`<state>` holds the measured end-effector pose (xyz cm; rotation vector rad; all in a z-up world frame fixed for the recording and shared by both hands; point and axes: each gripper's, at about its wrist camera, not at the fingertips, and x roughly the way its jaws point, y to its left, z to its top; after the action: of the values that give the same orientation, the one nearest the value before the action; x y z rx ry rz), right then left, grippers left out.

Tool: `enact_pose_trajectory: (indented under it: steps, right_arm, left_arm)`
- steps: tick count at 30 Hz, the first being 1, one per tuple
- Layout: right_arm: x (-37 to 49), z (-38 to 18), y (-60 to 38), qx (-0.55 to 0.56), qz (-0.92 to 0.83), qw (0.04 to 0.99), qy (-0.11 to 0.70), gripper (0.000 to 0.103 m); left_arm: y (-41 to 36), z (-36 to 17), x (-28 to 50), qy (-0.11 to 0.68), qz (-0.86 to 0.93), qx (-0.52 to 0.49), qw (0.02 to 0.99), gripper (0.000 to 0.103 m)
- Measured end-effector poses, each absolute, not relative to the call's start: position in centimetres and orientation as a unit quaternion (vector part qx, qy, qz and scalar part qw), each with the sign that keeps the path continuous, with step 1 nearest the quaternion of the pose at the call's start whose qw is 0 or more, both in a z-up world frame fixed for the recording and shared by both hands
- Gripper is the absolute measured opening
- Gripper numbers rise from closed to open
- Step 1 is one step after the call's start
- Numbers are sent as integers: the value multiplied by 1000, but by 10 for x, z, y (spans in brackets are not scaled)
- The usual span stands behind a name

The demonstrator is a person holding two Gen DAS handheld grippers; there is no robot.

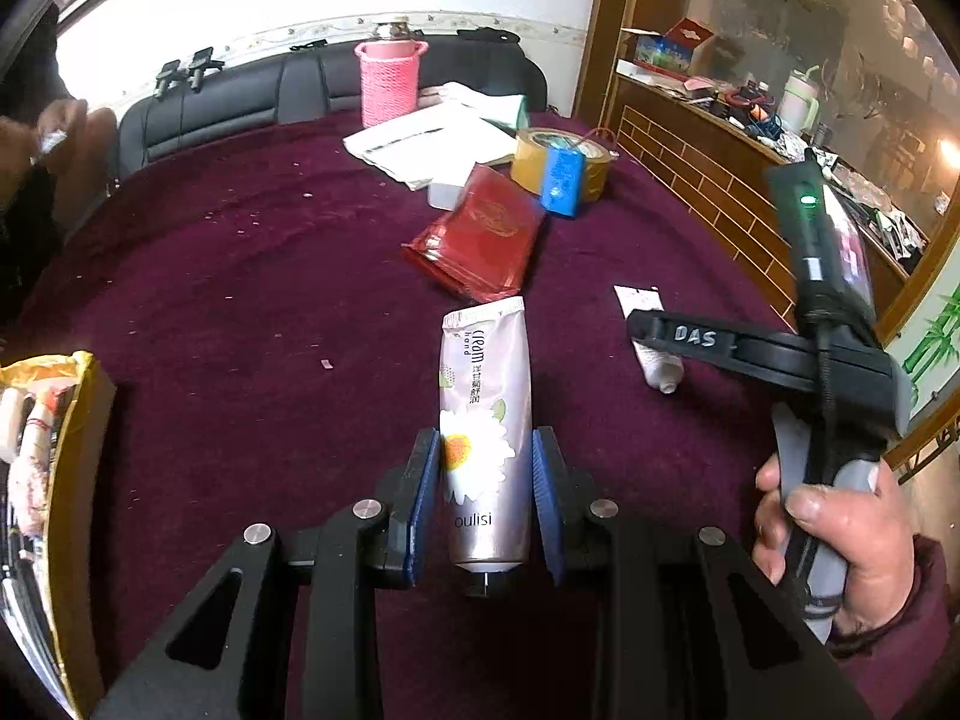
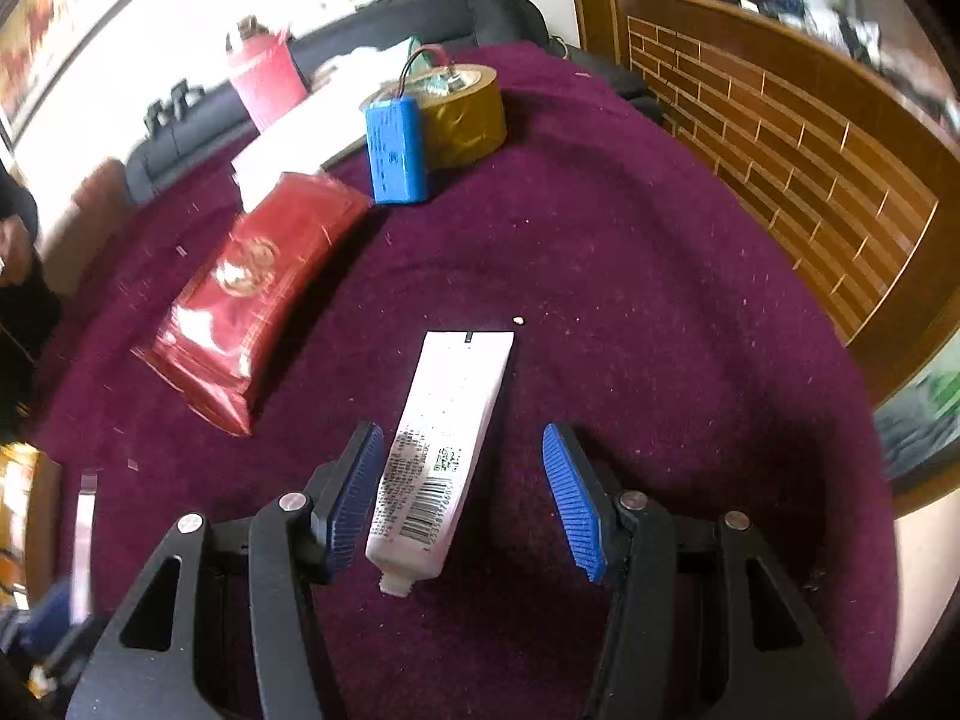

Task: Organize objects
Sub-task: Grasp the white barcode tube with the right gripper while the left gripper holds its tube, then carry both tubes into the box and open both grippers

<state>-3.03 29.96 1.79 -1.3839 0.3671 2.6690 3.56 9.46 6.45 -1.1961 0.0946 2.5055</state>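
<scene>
My left gripper (image 1: 486, 444) is shut on a pink hand cream tube (image 1: 487, 396) with a daisy print. The tube hangs above the purple tablecloth (image 1: 240, 300) with its cap toward the camera. To the right, a hand (image 1: 840, 534) holds my right gripper (image 1: 690, 336) over a small white tube (image 1: 660, 369). In the right wrist view that white tube (image 2: 441, 444) lies on the cloth (image 2: 630, 300), barcode up and capless neck toward me. My right gripper (image 2: 462, 438) stands open around it. The tube lies nearer the left pad (image 2: 354, 498), and the right pad is well clear of it.
A red foil packet (image 1: 480, 240) (image 2: 252, 288), a blue battery pack (image 1: 561, 180) (image 2: 396, 150) and a brown tape roll (image 1: 531, 159) (image 2: 468, 114) lie beyond. Farther back are white papers (image 1: 432, 138) and a pink-sleeved bottle (image 1: 390, 81). A yellow box (image 1: 72, 468) of items sits at left, a wooden panel (image 2: 780, 138) at right.
</scene>
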Motion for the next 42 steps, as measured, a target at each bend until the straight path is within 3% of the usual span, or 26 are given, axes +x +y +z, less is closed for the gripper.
enact_pose_trajectory:
  steps: [4, 7, 8, 20, 28, 42]
  right_arm:
    - [-37, 16, 281, -474, 875, 87, 53, 52]
    - [-37, 17, 273, -478, 874, 79, 37, 34]
    - [-37, 18, 271, -482, 872, 79, 32, 32]
    - [-1, 27, 273, -486, 863, 12, 136, 32]
    - [22, 65, 220, -456, 870, -82, 169, 32]
    - [31, 92, 53, -458, 847, -237, 130, 32]
  left_arm:
    - [81, 68, 41, 35, 891, -417, 174, 26]
    - [69, 69, 44, 33, 894, -414, 170, 26]
    - [65, 69, 45, 30, 894, -414, 169, 26]
    - [21, 79, 63, 5, 904, -396, 160, 26]
    - [-39, 94, 78, -25, 917, -380, 122, 26]
    - [-169, 86, 101, -64, 925, -374, 5, 26]
